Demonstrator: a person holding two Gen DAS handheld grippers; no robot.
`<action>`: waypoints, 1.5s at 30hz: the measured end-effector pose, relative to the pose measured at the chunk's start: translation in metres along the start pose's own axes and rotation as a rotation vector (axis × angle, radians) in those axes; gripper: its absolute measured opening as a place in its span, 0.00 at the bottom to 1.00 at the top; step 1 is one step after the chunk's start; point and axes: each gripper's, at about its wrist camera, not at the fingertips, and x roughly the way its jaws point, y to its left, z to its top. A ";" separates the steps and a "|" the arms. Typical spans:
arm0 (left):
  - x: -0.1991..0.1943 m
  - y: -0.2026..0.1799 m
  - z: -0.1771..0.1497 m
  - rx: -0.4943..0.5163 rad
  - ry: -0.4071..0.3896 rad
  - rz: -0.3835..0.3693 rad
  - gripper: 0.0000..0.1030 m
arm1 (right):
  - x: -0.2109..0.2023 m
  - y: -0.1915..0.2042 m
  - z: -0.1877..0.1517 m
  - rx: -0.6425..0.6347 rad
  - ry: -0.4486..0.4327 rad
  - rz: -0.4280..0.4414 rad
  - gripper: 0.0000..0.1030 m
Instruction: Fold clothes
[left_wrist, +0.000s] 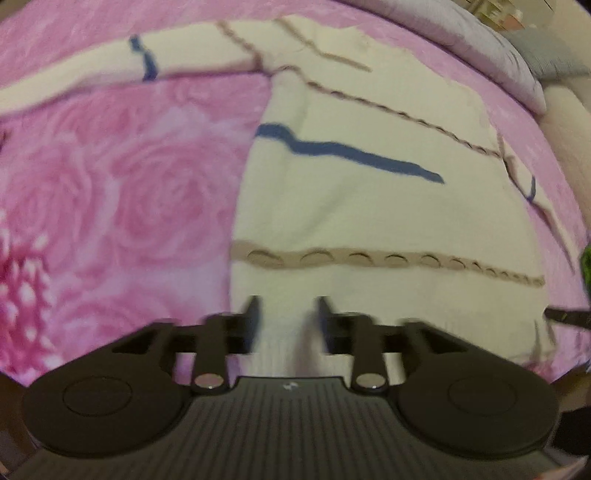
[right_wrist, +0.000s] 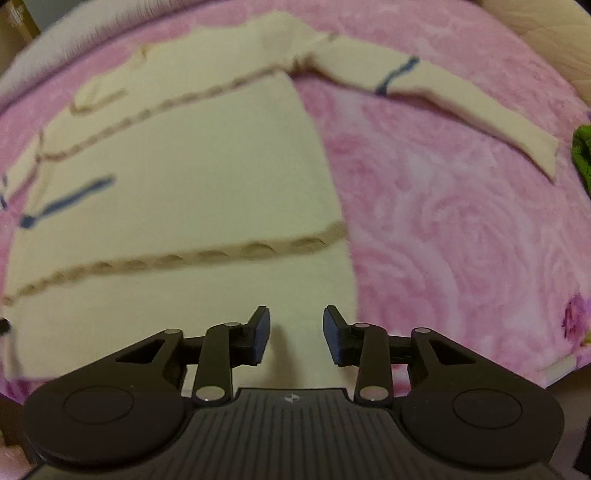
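Left wrist view: the left gripper (left_wrist: 286, 321) hangs over the lower hem of a cream knitted sweater with tan braided bands and blue stripes (left_wrist: 354, 199), its jaws partly apart with only the cloth's surface showing in the gap and nothing pinched. The sweater lies spread flat on a pink rose-patterned bedspread (left_wrist: 122, 206), one sleeve stretched out to the left. A grey pillow (left_wrist: 461, 44) sits beyond it, and a scrap of green fabric (left_wrist: 585, 266) shows at the right edge.

Right wrist view: the right gripper (right_wrist: 295, 334) hovers over the hem's other corner, its jaws likewise partly apart and empty. The other sleeve reaches right across the bedspread towards the green fabric.
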 end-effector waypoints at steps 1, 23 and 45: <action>0.006 -0.003 0.001 0.002 0.010 0.006 0.37 | 0.000 0.004 -0.002 -0.007 -0.014 -0.002 0.45; -0.145 -0.132 -0.035 -0.051 -0.013 0.106 0.64 | -0.111 0.000 -0.035 0.037 0.014 0.037 0.83; -0.320 -0.251 -0.088 0.071 -0.196 0.181 0.83 | -0.306 -0.010 -0.070 -0.063 -0.106 0.078 0.86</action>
